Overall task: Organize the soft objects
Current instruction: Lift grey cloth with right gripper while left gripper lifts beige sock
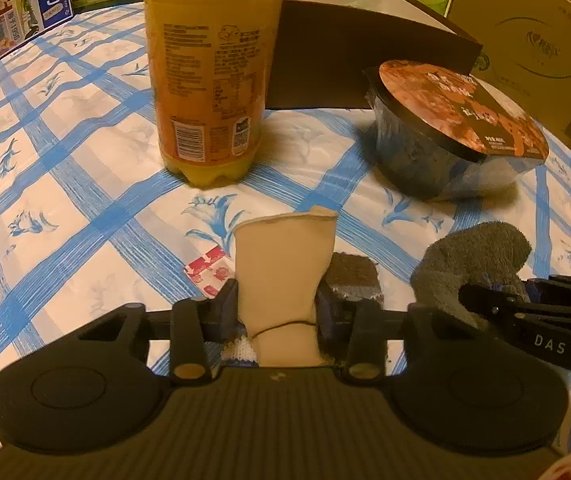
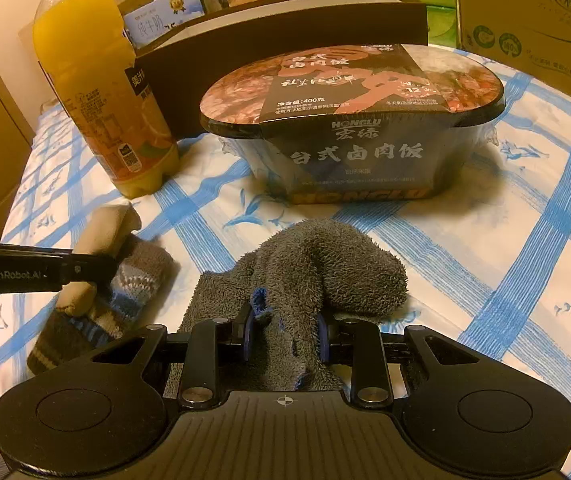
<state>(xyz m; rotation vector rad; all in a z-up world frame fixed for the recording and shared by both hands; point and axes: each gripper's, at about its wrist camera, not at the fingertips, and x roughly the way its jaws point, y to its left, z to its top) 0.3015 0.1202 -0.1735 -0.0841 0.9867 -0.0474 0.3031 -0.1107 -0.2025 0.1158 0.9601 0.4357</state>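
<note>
Beige, smooth-knit fabric: a beige sock stands pinched between the closed fingers of the left gripper, its cuff edge curling upward and its lower part hidden behind the gripper body. Just beside it, on the blue-and-white checked cloth covering the worktop, lies a striped knitted sock in brown, blue and cream bands; in the left wrist view only a dark ribbed corner of it shows past the right-hand finger. A small red-and-white packet peeks out at the left finger, mostly covered.

Grey terry: a fluffy grey sock with a blue trim, looped pile and a rounded toe, is clamped between the closed fingers of the right gripper; its toe end rests on the cloth, and its tail drops out of sight under the gripper.

Toward the far edge of the worktop stand a clear plastic bottle of orange juice, cap cut off in the left wrist view, and a shrink-wrapped black meal bowl with a printed oval lid. Behind them is a dark open box, its interior hidden. Printed cardboard cartons line the back, partly cropped.
</note>
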